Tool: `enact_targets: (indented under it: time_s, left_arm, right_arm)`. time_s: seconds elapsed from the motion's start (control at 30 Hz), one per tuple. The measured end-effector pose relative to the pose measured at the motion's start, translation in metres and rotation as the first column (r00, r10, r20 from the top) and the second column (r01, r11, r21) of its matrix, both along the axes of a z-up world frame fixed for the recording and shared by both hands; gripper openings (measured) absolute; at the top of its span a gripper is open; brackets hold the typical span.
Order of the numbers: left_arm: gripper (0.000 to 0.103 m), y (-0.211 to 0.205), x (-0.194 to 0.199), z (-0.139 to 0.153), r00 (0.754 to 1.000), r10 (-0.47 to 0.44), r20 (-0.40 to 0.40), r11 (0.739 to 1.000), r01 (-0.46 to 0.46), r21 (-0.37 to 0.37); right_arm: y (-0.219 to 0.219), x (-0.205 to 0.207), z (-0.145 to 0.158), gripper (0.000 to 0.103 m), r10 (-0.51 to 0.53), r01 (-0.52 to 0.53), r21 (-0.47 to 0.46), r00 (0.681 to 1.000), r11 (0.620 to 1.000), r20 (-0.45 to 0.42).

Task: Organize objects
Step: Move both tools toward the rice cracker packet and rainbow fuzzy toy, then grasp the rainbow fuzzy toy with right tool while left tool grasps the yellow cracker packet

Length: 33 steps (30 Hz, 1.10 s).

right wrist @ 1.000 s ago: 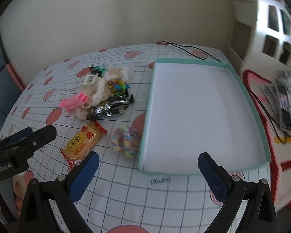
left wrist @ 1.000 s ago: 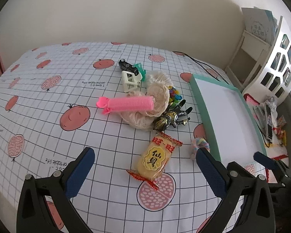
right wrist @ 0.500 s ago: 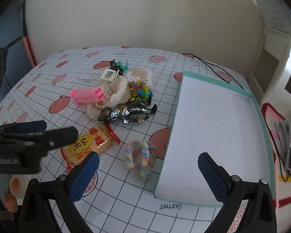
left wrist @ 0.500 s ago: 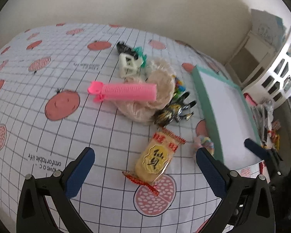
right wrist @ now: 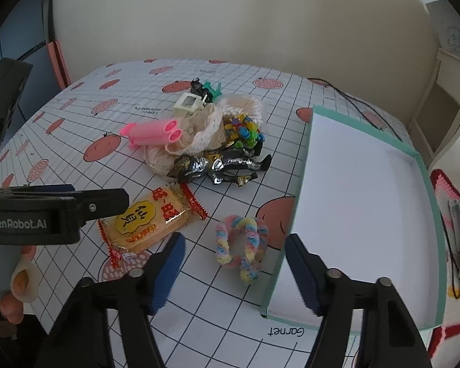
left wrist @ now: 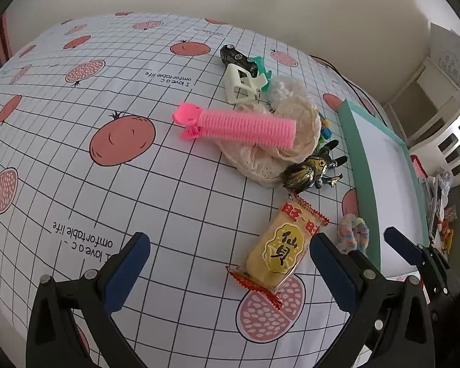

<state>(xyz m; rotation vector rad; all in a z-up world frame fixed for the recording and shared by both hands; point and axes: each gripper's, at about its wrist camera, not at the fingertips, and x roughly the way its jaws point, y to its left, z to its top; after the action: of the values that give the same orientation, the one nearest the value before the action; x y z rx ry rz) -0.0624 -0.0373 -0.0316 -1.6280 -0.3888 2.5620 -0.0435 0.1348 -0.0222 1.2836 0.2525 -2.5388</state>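
1. Objects for sorting lie in a loose pile on the grid-and-fruit tablecloth (left wrist: 113,184), just left of a teal-rimmed tray (right wrist: 426,184) whose white floor holds nothing.
2. Left gripper (left wrist: 230,266) hovers low over the near part of the cloth, fingers pointing toward the pile; in the right wrist view its black body reaches in from the left, with part of a hand (right wrist: 18,279) below it.
3. Its jaws are spread wide and grip nothing. The yellow snack packet (left wrist: 283,245) lies between the blue pads, nearer the right one; whether that pad touches it I cannot tell.
4. Right gripper (right wrist: 234,270) is angled down at the cloth beside the tray's near left corner.
5. Its jaws are released and empty. The pastel fuzzy ring (right wrist: 243,245) lies flat between the fingertips, clear of both, and the right finger (right wrist: 303,276) hangs over the tray's left rim.
6. Farther back, a pink hair roller (left wrist: 239,127) rests on a cream lace cloth (left wrist: 260,159), with a black-and-gold action figure (right wrist: 220,167) lying between the lace and the snack packet.
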Motion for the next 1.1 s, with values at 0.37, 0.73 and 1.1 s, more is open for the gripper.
enact_targets:
  time_s: [0.37, 0.73, 1.1]
  left_arm:
    - [0.092, 0.011, -0.001, -0.006, 0.999, -0.052, 0.017, 0.999, 0.052, -0.006]
    - [0.086, 0.019, -0.001, -0.015, 0.996, -0.074, 0.042, 0.997, 0.074, 0.006]
    - [0.082, 0.019, 0.006, -0.015, 0.996, -0.084, 0.032, 0.996, 0.085, -0.019]
  right_arm:
    - [-0.007, -0.003, -0.009, 0.051, 0.017, -0.018, 0.016, 0.999, 1.000, 0.027]
    - [-0.012, -0.010, -0.020, 0.044, -0.002, -0.001, 0.045, 0.998, 0.999, 0.060]
    - [-0.016, -0.013, -0.026, 0.032, -0.024, 0.019, 0.094, 0.998, 0.995, 0.054]
